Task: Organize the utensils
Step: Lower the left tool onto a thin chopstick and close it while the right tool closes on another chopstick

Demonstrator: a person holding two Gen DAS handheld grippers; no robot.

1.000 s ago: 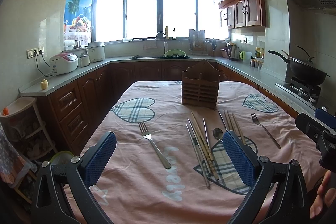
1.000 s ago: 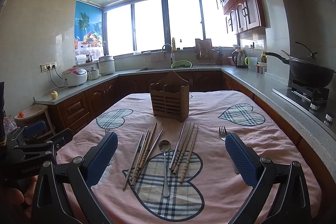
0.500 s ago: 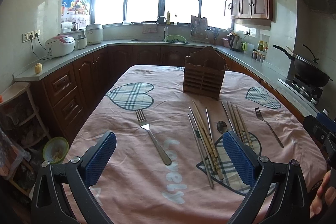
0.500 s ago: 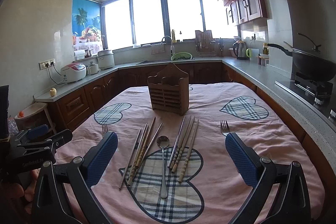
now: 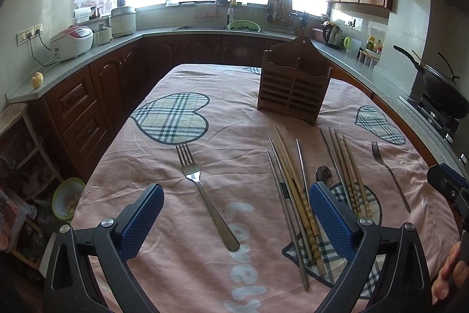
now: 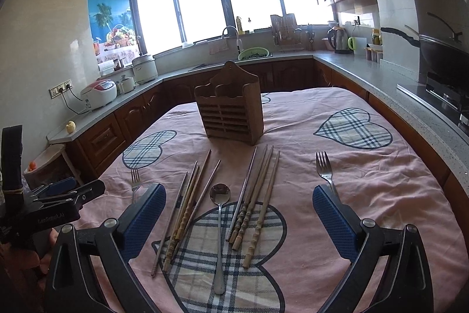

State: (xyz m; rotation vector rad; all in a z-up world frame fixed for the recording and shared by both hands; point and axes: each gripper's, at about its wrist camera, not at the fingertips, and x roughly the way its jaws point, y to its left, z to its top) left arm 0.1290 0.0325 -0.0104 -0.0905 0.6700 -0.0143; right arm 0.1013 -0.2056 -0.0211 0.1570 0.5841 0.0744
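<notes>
My right gripper, narrowing slightly, hides a fork's handle. My left gripper gapes empty. Chopsticks and spoon lie before the wooden holder on the pink-clothed desk (kitchen counters around).

Black gripper frames, blue textured pads, silver screws.

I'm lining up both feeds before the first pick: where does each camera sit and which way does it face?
Left wrist: on the left gripper, open, aimed down-table at the left fork; a hand at the right edge.
Right wrist: on the right gripper, jaws closing, nothing between; spoon ahead.
Shared: the wooden holder, chopsticks, spoon.
</notes>
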